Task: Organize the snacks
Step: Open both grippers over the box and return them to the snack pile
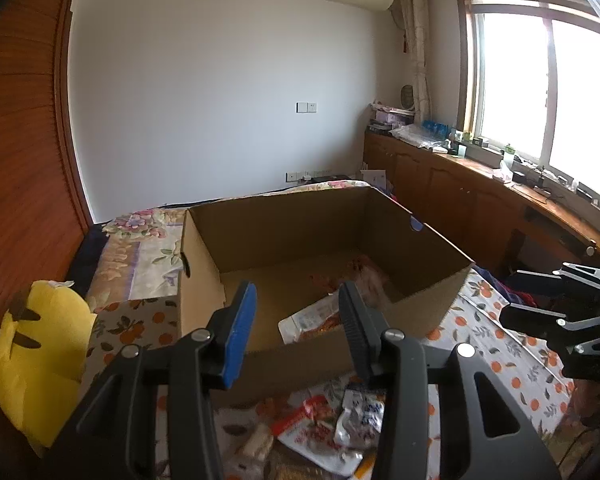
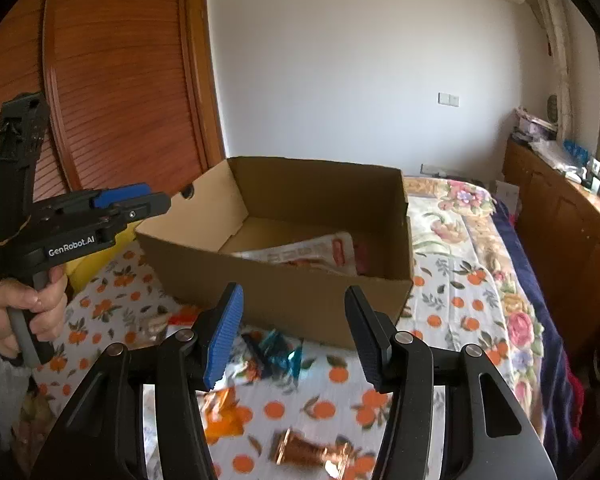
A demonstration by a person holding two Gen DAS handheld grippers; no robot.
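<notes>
An open cardboard box [image 1: 204, 280] [image 2: 280, 300] stands on the bed, and a white and red snack packet [image 1: 312, 320] [image 2: 312, 254] lies inside it. My left gripper [image 1: 298, 320] hangs over the box's near wall, open with nothing between its pads. In the right wrist view a hand [image 2: 28, 308] holds the left gripper [image 2: 156, 198] to the left of the box. My right gripper [image 2: 294, 320] is open and empty before the box's near wall; in the left wrist view the right gripper [image 1: 512, 296] shows at the right edge. Loose snacks lie below: a red and white packet [image 1: 312, 432], a silvery packet [image 1: 360, 416], a blue wrapper [image 2: 276, 350], an orange packet [image 2: 224, 412], a copper wrapper [image 2: 308, 452].
The bed sheet [image 2: 452, 304] has an orange-fruit print. A yellow plush [image 1: 36, 356] lies left of the box. A wooden wardrobe [image 2: 120, 80] stands at the left, and a wooden cabinet [image 1: 460, 196] with clutter runs under the window on the right.
</notes>
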